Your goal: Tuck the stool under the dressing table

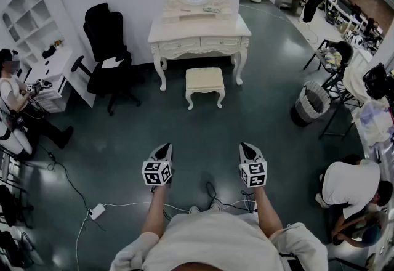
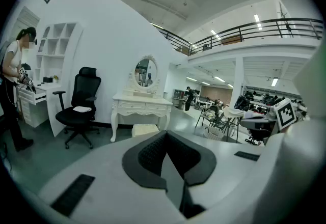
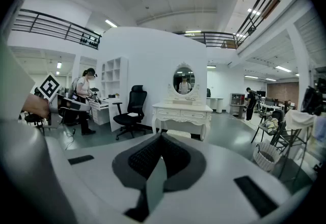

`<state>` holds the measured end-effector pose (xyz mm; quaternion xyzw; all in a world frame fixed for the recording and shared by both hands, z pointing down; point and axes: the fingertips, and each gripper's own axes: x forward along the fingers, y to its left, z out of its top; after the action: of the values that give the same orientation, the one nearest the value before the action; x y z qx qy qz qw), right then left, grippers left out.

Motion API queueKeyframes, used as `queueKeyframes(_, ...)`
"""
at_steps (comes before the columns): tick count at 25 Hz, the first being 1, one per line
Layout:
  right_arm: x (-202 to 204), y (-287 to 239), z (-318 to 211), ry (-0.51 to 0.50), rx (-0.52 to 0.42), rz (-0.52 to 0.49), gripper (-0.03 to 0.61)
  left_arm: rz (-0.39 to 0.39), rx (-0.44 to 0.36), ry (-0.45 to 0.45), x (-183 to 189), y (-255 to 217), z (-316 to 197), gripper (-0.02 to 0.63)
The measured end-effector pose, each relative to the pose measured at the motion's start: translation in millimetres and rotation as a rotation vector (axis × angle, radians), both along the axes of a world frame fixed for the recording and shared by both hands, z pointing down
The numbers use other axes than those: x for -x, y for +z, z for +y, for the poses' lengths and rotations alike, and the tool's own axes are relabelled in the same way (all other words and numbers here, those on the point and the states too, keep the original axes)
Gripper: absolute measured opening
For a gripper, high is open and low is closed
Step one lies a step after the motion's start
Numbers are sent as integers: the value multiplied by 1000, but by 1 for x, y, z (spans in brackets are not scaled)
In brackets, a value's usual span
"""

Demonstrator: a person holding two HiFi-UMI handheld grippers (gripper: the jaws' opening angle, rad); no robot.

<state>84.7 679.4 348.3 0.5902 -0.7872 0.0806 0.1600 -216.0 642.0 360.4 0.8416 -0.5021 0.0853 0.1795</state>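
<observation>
The cream stool (image 1: 205, 82) stands on the dark floor just in front of the white dressing table (image 1: 200, 32), out from under it. The table has an oval mirror and stands against the white wall. Both grippers are held side by side well short of the stool, pointing toward it. My left gripper (image 1: 165, 149) is shut with nothing in it, and so is my right gripper (image 1: 247, 148). In the left gripper view the closed left gripper (image 2: 165, 134) points at the stool (image 2: 145, 130) and table (image 2: 141, 103). In the right gripper view the right gripper (image 3: 161, 136) partly hides the stool (image 3: 177, 134) below the table (image 3: 182, 111).
A black office chair (image 1: 108, 48) stands left of the table. A wicker basket (image 1: 311, 103) and a folding chair (image 1: 335, 60) are at the right. A person (image 1: 12, 103) stands by white shelves at left; another (image 1: 348, 186) crouches at right. Cables and a plug block (image 1: 96, 210) lie on the floor.
</observation>
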Motion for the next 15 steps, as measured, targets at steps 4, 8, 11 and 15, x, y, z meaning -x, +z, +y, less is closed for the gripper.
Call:
queueKeyframes(4,-4,4,4,-4,6,4,0,-2,0,3,-4,1,4,14)
queueKeyframes(8,-5,7,9,-10,14,10,0,-9,3,-2,-5,3,9,14)
queueKeyframes(11,-6,10,12,-8,20,8,0,-13,7,-3,-6,5,12,14)
queueKeyframes(15,-9,12,16,-1,16,13,2,-6,4,-4,-8,5,17,14)
